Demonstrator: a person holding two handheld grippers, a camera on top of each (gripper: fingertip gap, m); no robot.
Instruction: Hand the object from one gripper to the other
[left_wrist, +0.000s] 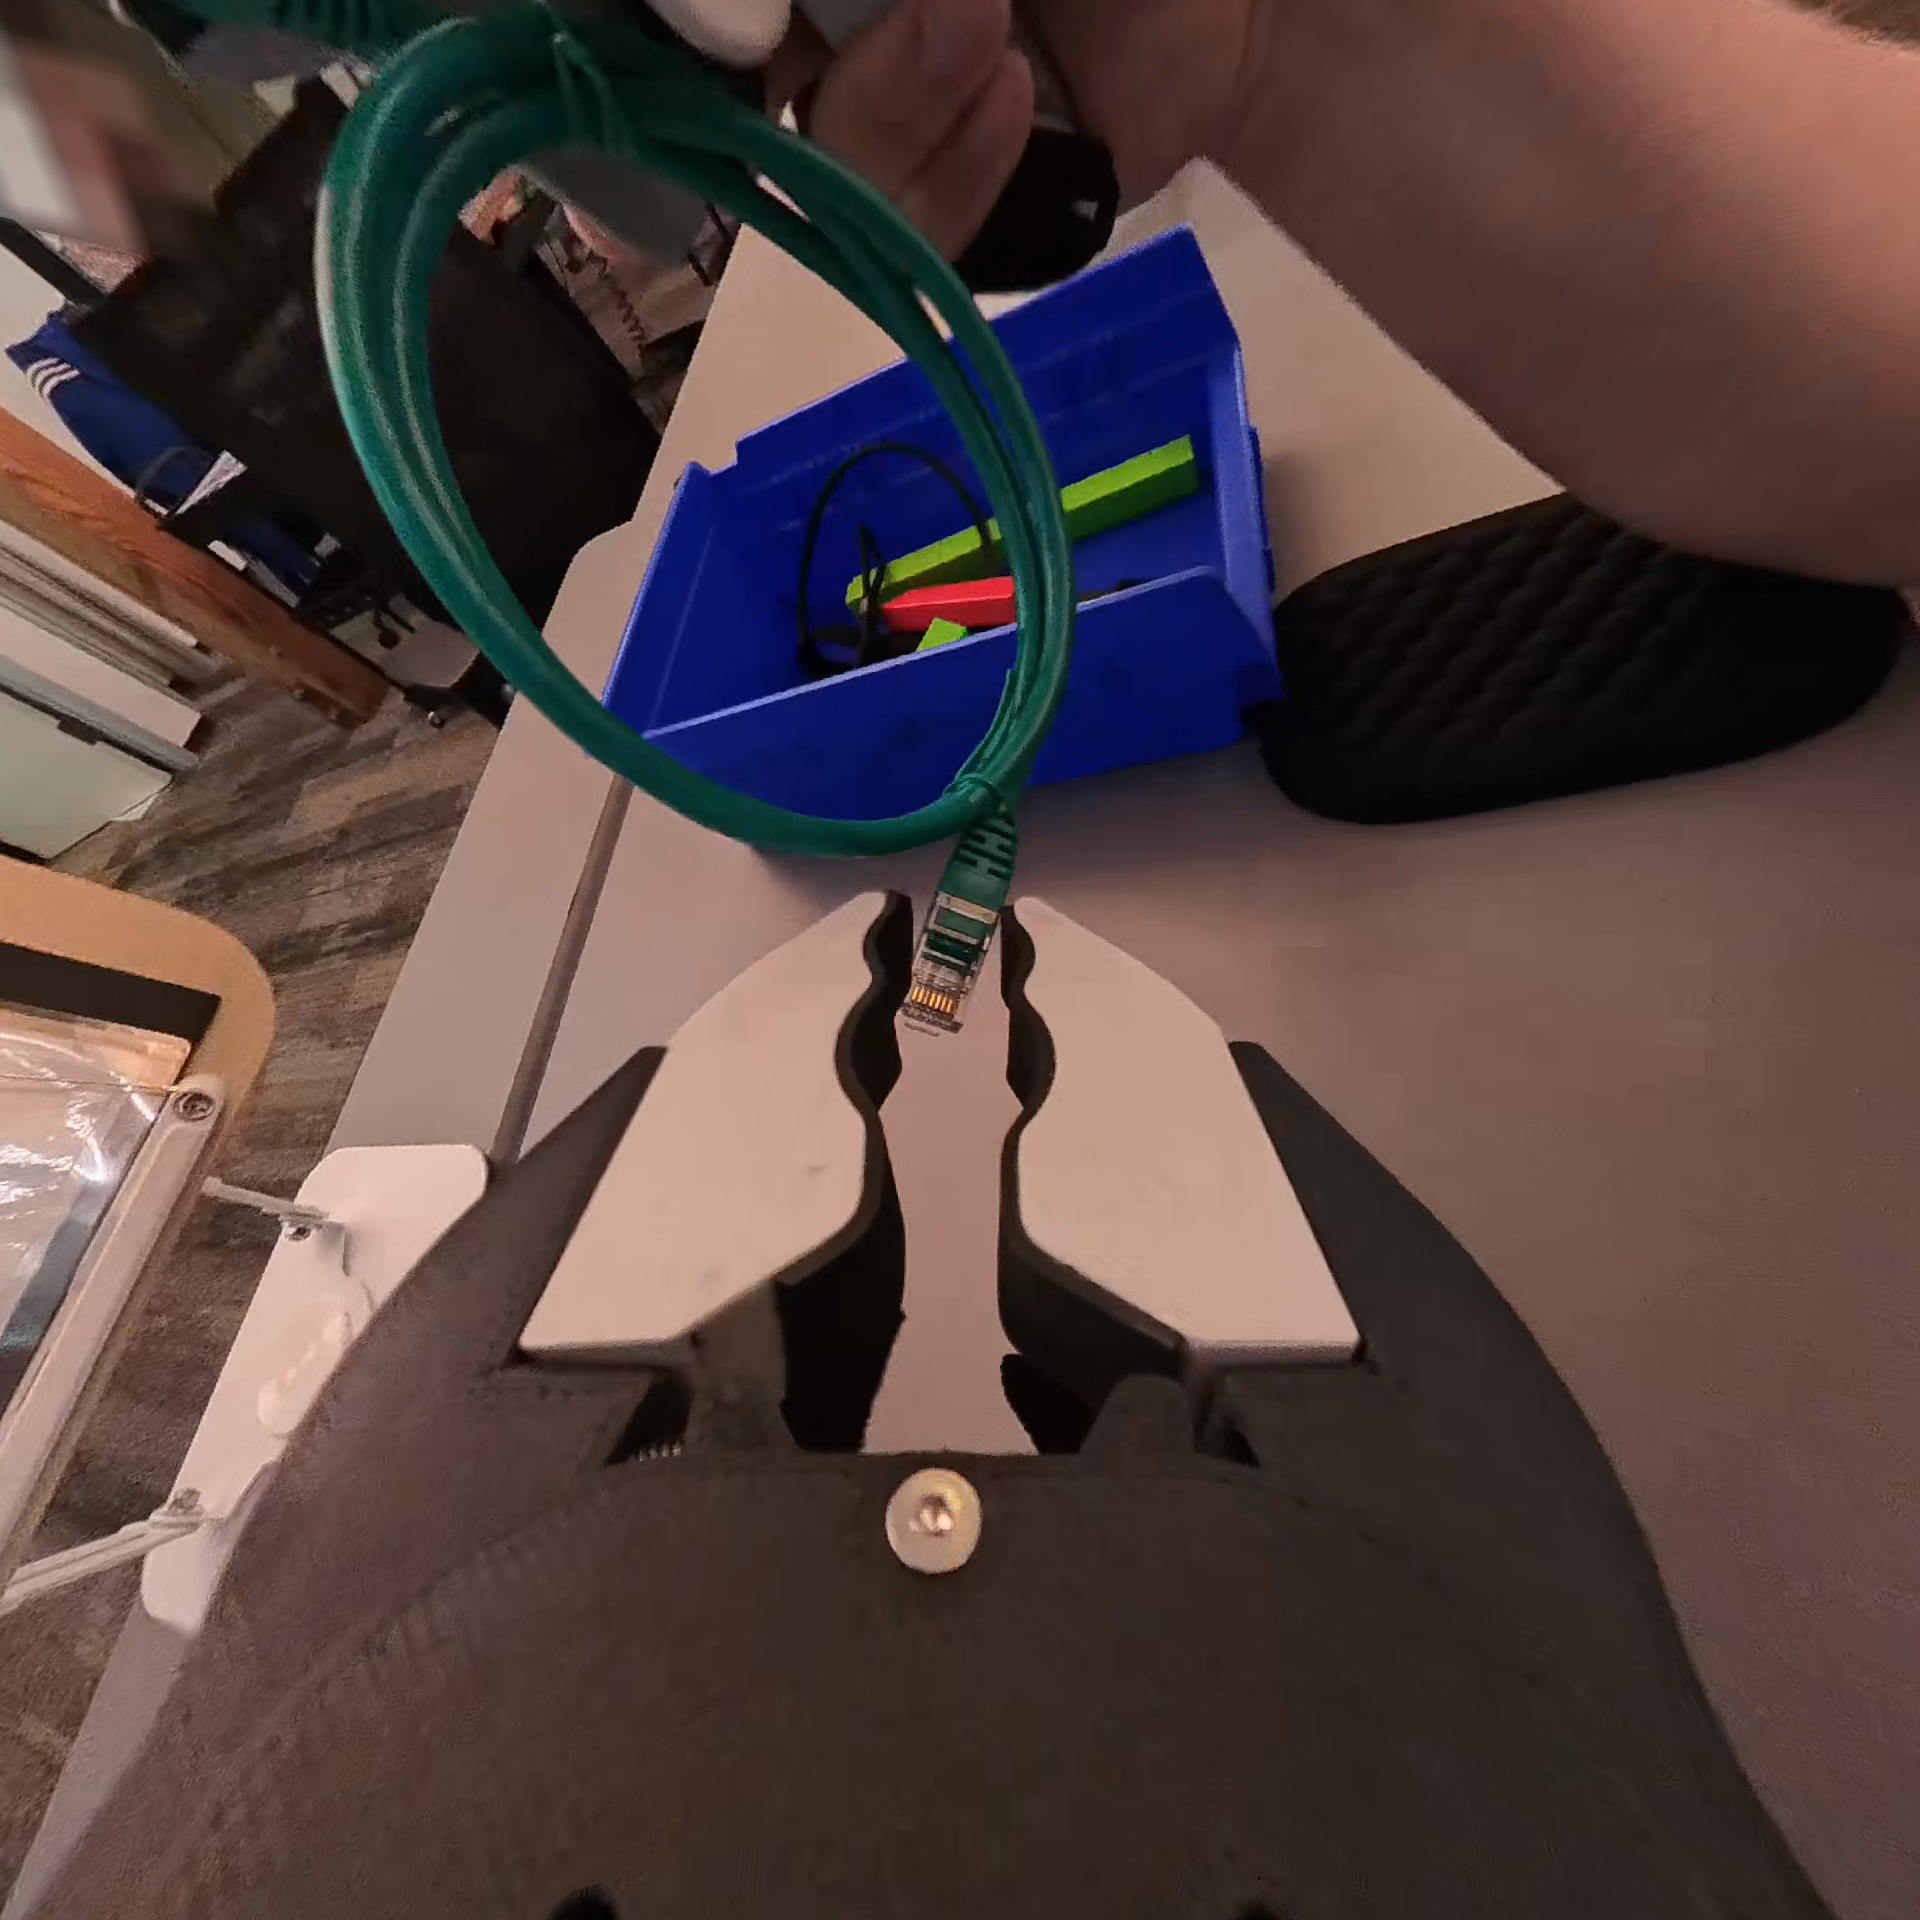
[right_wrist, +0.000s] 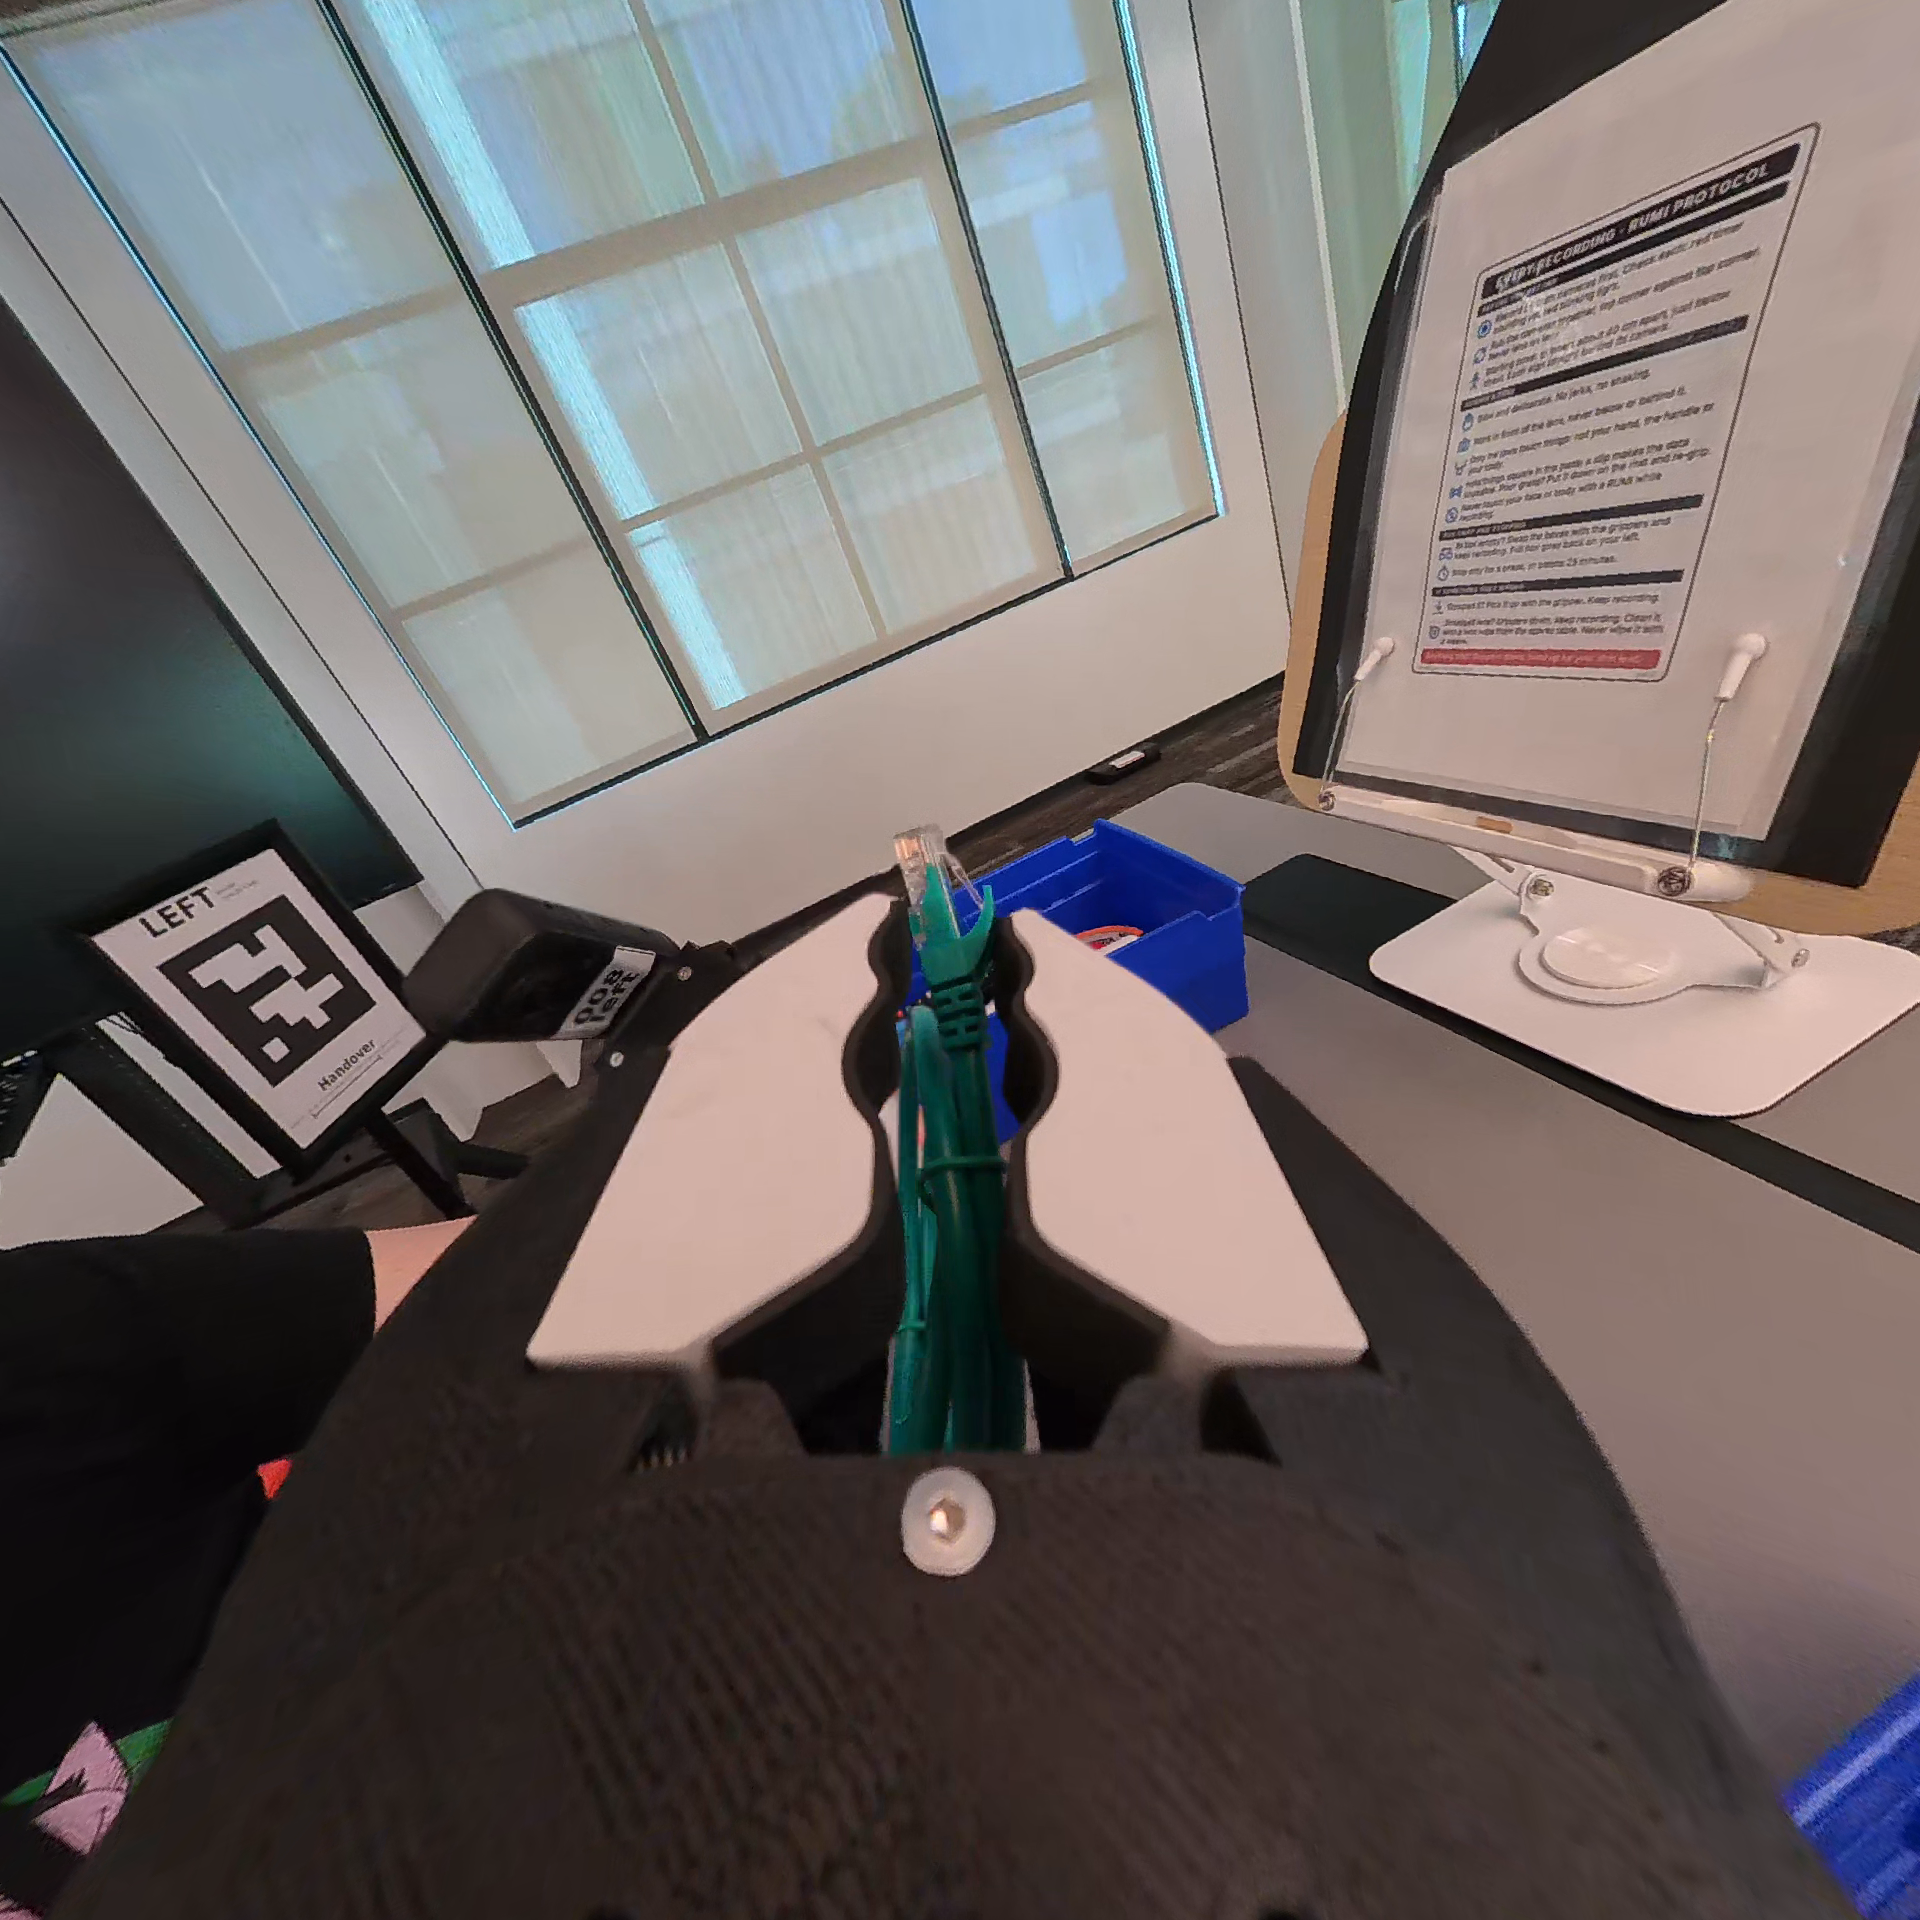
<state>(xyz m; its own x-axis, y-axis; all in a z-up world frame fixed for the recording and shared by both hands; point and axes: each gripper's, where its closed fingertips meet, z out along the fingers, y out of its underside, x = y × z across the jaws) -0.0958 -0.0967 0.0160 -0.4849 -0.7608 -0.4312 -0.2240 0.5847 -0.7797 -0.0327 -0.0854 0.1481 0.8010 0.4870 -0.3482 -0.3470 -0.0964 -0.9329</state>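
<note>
Between the white fingers of the right gripper, the coiled green network cable is clamped. Its loop hangs above the grey counter and blue plastic bin. Left gripper stands narrowly parted, clear connector plug between its tips, untouched.

framed marker card | printed sheet on stand | claw sticker

A coiled cable hangs in the air above a table, its plug dangling between the fingertips of the left gripper. Behind the coil, a bin sits on the table, with a pad to its right. The right gripper clasps the cable's bundled strands.
</note>
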